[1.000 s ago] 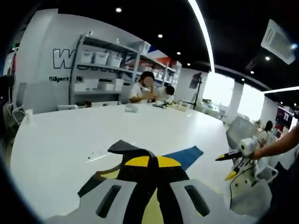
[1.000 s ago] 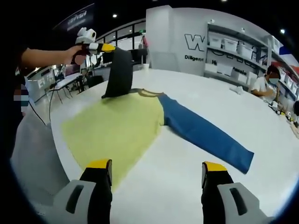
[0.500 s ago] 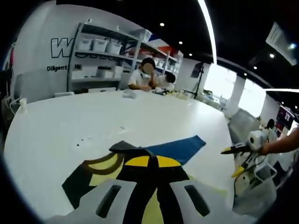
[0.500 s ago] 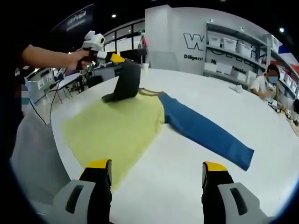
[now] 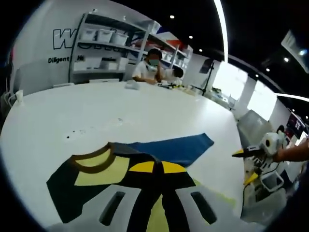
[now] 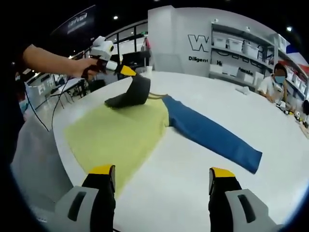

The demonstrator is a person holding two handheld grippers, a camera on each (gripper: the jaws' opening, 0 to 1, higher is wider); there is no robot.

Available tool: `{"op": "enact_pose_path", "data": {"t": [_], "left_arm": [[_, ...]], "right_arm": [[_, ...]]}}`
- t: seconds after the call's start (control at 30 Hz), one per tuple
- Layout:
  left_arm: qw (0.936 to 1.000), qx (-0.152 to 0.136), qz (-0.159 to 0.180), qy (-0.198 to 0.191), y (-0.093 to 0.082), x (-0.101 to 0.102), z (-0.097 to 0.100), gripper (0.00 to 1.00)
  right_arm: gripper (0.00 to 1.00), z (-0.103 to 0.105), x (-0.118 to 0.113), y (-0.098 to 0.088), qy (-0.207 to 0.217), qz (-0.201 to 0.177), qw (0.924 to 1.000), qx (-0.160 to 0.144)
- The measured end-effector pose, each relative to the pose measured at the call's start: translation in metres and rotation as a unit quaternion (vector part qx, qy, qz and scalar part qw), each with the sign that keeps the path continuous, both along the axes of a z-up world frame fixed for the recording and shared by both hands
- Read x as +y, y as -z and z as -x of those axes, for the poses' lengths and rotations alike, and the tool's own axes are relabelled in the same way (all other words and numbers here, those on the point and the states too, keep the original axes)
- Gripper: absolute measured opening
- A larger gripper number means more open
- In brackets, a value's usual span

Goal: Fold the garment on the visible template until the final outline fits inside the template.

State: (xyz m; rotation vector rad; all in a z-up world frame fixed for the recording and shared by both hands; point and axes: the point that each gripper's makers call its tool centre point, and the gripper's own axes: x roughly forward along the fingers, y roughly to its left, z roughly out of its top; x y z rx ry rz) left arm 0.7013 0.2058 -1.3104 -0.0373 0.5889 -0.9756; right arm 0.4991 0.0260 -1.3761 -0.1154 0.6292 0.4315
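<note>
While pinched, garment yellow-bodied, blue-sleeved.

left gripper view close over garment, right gripper view wider, both sharing it

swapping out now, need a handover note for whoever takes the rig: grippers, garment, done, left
Left gripper: shut on the dark sleeve, holding it lifted above the yellow body.
Right gripper: open, empty, near the table edge.
Garment: flat on the table, blue sleeve spread out to the side.
Done: dark sleeve picked up, fold underway.
Left: lay that sleeve down, fold the blue sleeve, then the body. No template can be made out.
</note>
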Motion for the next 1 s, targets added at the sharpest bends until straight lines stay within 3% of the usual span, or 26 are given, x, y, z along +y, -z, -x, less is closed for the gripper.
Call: {"op": "enact_pose_path", "data": {"t": [0.33, 0.6, 1.0], "left_arm": [[0.9993, 0.011, -0.03, 0.018, 0.03, -0.015, 0.008, 0.06], [0.999, 0.026, -0.033, 0.012, 0.042, -0.025, 0.007, 0.06], [0.9971, 0.047, -0.052, 0.028, 0.066, -0.041, 0.021, 0.06]], "right_arm": [[0.77, 0.0, -0.003, 0.002, 0.0, 0.0, 1.0, 0.003], [0.77, 0.004, -0.008, 0.004, 0.007, -0.003, 1.0, 0.005], [0.77, 0.008, -0.01, 0.009, 0.016, -0.007, 0.9998, 0.011]]}}
